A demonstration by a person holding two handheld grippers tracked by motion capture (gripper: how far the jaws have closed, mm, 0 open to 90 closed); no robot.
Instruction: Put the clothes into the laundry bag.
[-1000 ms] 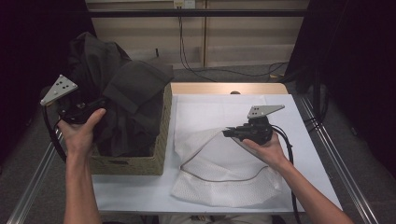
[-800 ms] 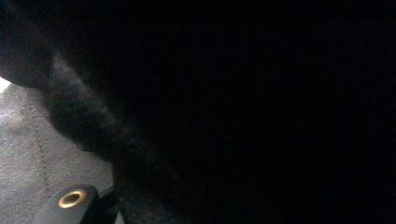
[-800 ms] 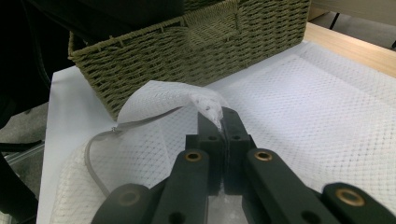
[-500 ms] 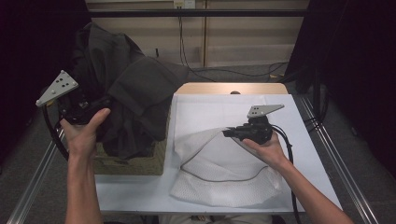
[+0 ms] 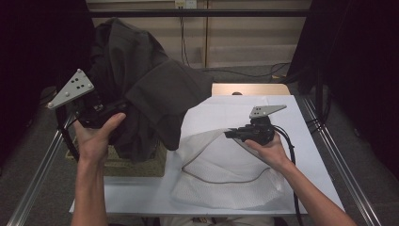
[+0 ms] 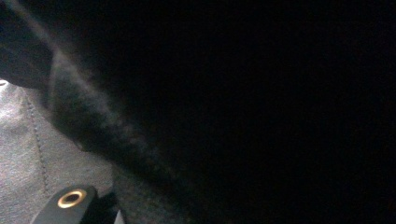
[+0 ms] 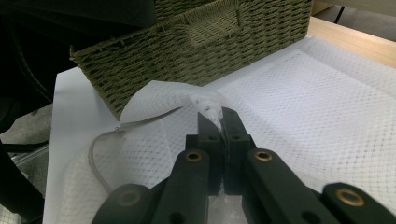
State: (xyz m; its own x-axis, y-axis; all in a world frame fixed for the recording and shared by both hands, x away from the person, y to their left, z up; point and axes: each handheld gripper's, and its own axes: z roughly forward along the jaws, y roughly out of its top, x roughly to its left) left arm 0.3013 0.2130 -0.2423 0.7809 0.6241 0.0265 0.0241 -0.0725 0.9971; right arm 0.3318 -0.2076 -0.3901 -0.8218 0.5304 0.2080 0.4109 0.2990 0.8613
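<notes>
A large dark garment [image 5: 155, 89] hangs over the woven basket [image 5: 136, 165] at the left, and its lower fold droops toward the white mesh bag [image 5: 221, 183]. My left gripper [image 5: 110, 110] is shut on the garment's left side and holds it up. Up close, the left gripper view is covered by the garment's dark and grey cloth [image 6: 28, 158]. My right gripper [image 5: 231, 134] is shut on the mesh bag's rim and lifts it off the table. The right gripper view has the shut gripper [image 7: 217, 122] pinching the bag's mesh [image 7: 327, 107], with the basket [image 7: 201, 42] just behind.
The white table [image 5: 296, 122] carries the basket and the bag. A grey drawstring [image 7: 100, 140] runs along the bag's mouth. A wooden board [image 5: 249, 89] lies at the table's back edge. Metal rails [image 5: 339, 155] flank both sides, and cables lie on the floor behind.
My left gripper has raised the dark garment higher out of the basket, and its fold has swung right toward the bag. The right gripper has kept its hold and place.
</notes>
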